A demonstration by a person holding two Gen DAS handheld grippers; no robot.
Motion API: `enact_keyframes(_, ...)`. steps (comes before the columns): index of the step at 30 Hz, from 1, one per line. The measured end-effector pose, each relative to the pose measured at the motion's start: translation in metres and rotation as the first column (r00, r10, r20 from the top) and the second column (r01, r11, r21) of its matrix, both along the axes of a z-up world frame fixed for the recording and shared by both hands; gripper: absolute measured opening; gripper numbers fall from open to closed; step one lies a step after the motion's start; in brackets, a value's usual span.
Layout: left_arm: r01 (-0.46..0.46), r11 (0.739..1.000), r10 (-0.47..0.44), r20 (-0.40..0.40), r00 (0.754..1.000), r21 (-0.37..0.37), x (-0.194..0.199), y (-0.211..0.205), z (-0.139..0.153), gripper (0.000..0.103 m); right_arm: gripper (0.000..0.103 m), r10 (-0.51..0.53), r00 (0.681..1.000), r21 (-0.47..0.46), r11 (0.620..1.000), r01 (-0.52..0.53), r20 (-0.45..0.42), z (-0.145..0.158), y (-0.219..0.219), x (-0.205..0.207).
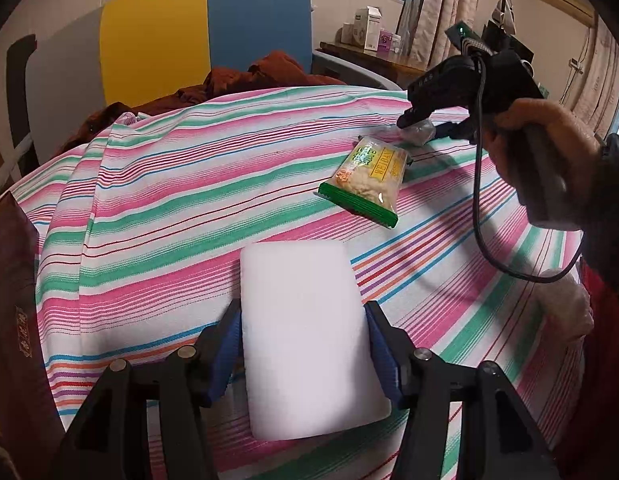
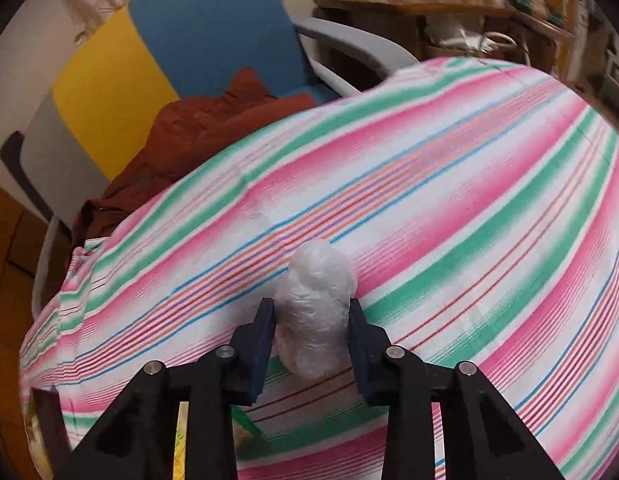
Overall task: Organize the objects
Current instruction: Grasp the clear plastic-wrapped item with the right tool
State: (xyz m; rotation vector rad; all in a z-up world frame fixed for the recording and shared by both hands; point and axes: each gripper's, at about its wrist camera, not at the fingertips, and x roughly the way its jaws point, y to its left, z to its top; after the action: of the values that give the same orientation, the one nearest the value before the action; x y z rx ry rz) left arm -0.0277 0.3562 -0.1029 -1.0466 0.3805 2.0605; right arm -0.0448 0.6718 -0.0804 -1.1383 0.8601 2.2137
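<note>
In the left wrist view my left gripper (image 1: 303, 316) is shut on a white foam block (image 1: 305, 332), which the blue pads press on both long sides just over the striped cloth (image 1: 169, 200). Farther right lies a clear snack packet (image 1: 367, 182) with a green sealed edge and yellow label. Beyond it my right gripper (image 1: 419, 122), held by a person's hand (image 1: 545, 136), is closed on a crumpled clear plastic bundle (image 1: 420, 133). The right wrist view shows that plastic bundle (image 2: 315, 304) squeezed between the right gripper's (image 2: 312, 314) pads, with the packet's green edge (image 2: 249, 426) below.
A yellow-and-blue chair (image 1: 205, 36) with a rust-brown garment (image 1: 237, 84) stands behind the covered table. A dark red box (image 1: 9, 320) sits at the left edge. A wooden desk (image 1: 369, 54) with cartons is at the back right. A cable (image 1: 479, 216) hangs from the right gripper.
</note>
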Motion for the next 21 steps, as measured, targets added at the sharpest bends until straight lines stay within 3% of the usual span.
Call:
enact_keyframes(7, -0.001, 1.000, 0.001, -0.007, 1.000, -0.006, 0.000, 0.001, 0.000, 0.059, 0.035, 0.026, 0.999, 0.031, 0.999, -0.027, 0.028, 0.005, -0.012, 0.004)
enact_keyframes(12, -0.003, 1.000, 0.003, 0.001, 1.000, -0.010, 0.000, 0.001, 0.003, 0.058, 0.035, 0.082, 0.996, 0.057, 0.995, -0.083, 0.021, 0.032, -0.044, 0.009)
enact_keyframes(21, 0.019, 1.000, -0.019, -0.023, 1.000, 0.025, 0.024, -0.017, 0.047, 0.058, 0.035, 0.173, 0.984, 0.077, 0.982, -0.170, -0.031, 0.062, -0.098, 0.036)
